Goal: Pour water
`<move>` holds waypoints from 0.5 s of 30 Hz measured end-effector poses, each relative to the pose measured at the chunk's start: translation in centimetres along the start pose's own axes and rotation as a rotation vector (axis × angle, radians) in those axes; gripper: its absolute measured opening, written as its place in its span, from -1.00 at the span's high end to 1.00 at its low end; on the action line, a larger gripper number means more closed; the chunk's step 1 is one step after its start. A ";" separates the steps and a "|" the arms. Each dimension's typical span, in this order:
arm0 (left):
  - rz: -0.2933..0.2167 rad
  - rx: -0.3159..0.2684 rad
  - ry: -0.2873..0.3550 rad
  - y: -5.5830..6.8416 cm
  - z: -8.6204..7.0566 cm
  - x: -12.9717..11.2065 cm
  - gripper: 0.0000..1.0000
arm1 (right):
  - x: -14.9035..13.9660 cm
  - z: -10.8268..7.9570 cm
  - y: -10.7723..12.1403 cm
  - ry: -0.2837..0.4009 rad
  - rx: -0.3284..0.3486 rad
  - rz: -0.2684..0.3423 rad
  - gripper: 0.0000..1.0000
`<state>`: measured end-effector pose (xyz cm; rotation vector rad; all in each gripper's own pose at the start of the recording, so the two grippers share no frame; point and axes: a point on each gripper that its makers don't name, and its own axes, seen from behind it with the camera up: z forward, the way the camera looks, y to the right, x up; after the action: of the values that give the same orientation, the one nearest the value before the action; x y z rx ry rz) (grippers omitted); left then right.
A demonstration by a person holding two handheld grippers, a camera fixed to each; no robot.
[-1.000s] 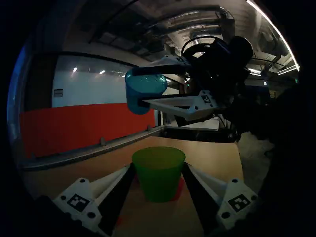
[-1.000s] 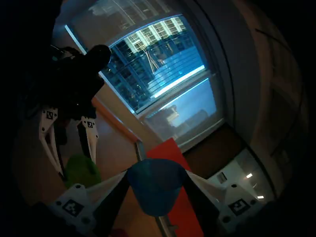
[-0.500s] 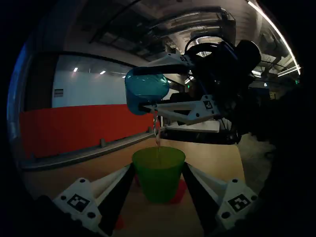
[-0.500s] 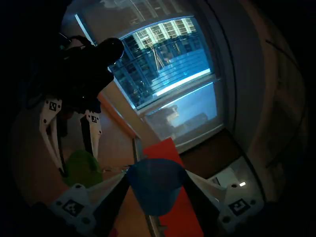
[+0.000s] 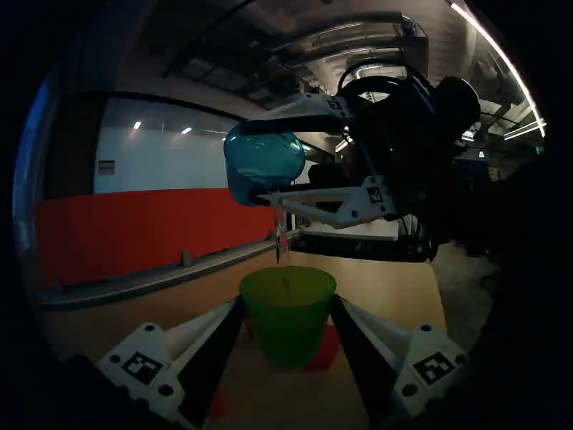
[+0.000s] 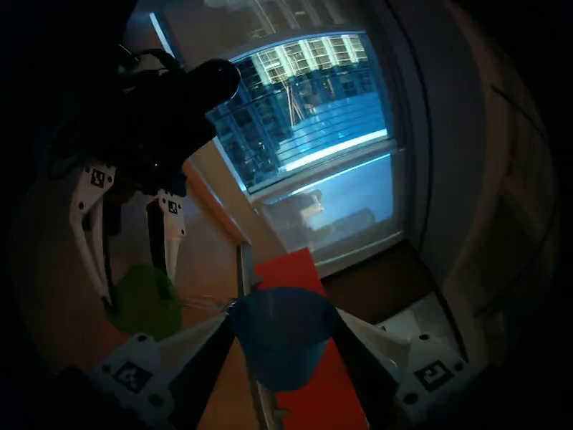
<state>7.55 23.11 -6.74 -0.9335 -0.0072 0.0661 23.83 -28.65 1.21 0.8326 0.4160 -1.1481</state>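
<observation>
In the left gripper view a green cup (image 5: 288,313) stands on the wooden table, and my left gripper (image 5: 286,337) is shut on its sides. Above it my right gripper (image 5: 276,161) holds a blue cup (image 5: 262,161) tipped over on its side. A thin stream of water (image 5: 279,240) falls from its rim into the green cup. The right gripper view has the blue cup (image 6: 282,333) squeezed in my right gripper (image 6: 283,344), with the green cup (image 6: 143,301) and the left gripper (image 6: 132,247) off to the lower left.
A red wall panel (image 5: 143,226) and a ledge (image 5: 172,269) run behind the table. A red mat (image 5: 326,347) lies under the green cup. The room is dim, with a large window (image 6: 315,136) and the wooden table top (image 5: 387,283) stretching to the right.
The blue cup has tilted further over the green cup. One second ago no water fell; now a thin stream runs into the green cup. The left gripper has stayed still.
</observation>
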 end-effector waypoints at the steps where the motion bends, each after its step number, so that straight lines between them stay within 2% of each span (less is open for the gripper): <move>1: -0.001 0.000 0.000 0.0 0.0 0.0 -0.70 | 0.0 0.1 0.0 -0.001 -0.001 -0.004 -0.82; 15: 0.000 -0.002 -0.004 -0.2 0.5 -0.1 -0.70 | -0.4 0.2 0.4 -0.005 -0.016 -0.056 -0.82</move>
<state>7.42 23.37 -6.31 -0.9351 -0.0110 0.0678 24.04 -28.46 1.77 0.8077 0.4463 -1.1974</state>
